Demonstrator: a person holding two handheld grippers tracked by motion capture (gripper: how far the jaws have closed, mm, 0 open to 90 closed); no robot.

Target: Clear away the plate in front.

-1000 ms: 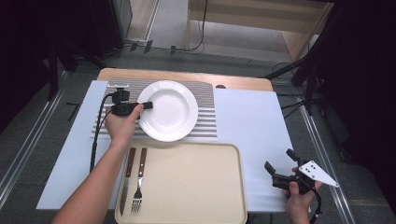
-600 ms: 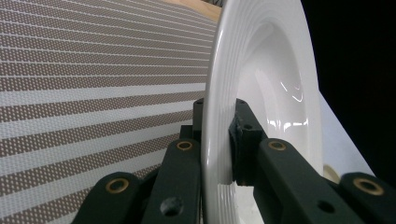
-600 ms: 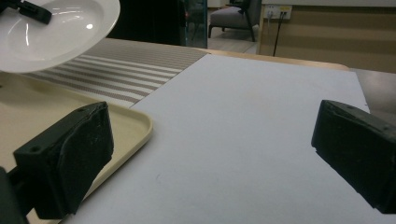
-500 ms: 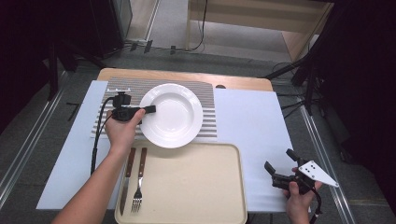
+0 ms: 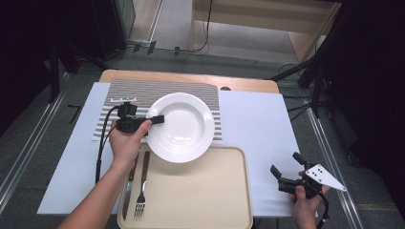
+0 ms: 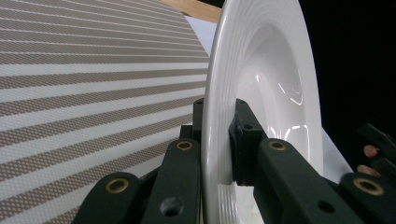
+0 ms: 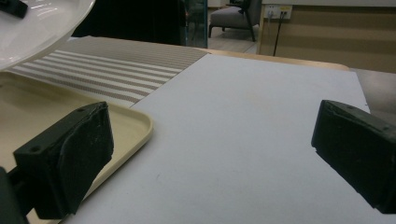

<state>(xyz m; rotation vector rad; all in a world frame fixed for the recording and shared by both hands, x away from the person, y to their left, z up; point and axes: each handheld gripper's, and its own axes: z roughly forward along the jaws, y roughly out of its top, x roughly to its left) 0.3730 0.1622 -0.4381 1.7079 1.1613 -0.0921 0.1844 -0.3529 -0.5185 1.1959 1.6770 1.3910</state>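
Forearms enter from the near edge of the worktop [image 5: 267, 119]. Nearest, the right tool [image 5: 288, 174] rests low at the right with its jaws spread and nothing between them, unmoved. A beige tray [image 5: 200, 191] lies just ahead, with a knife [image 5: 129, 183] and fork [image 5: 142, 186] at its left side. Farther on, the left tool [image 5: 154, 120] pinches the rim of a white plate [image 5: 184, 126]. Compared with a second ago, the plate has shifted off the striped placemat [image 5: 143, 93] toward the tray, its near edge now overlapping the tray's far rim, likely to be set down there.

One white plate [image 5: 184, 128]; one beige tray [image 5: 200, 195]; one fork [image 5: 141, 191]; one knife [image 5: 128, 193]; one striped placemat [image 5: 143, 93]; two claws, left [image 5: 160, 119], right [image 5: 285, 168]
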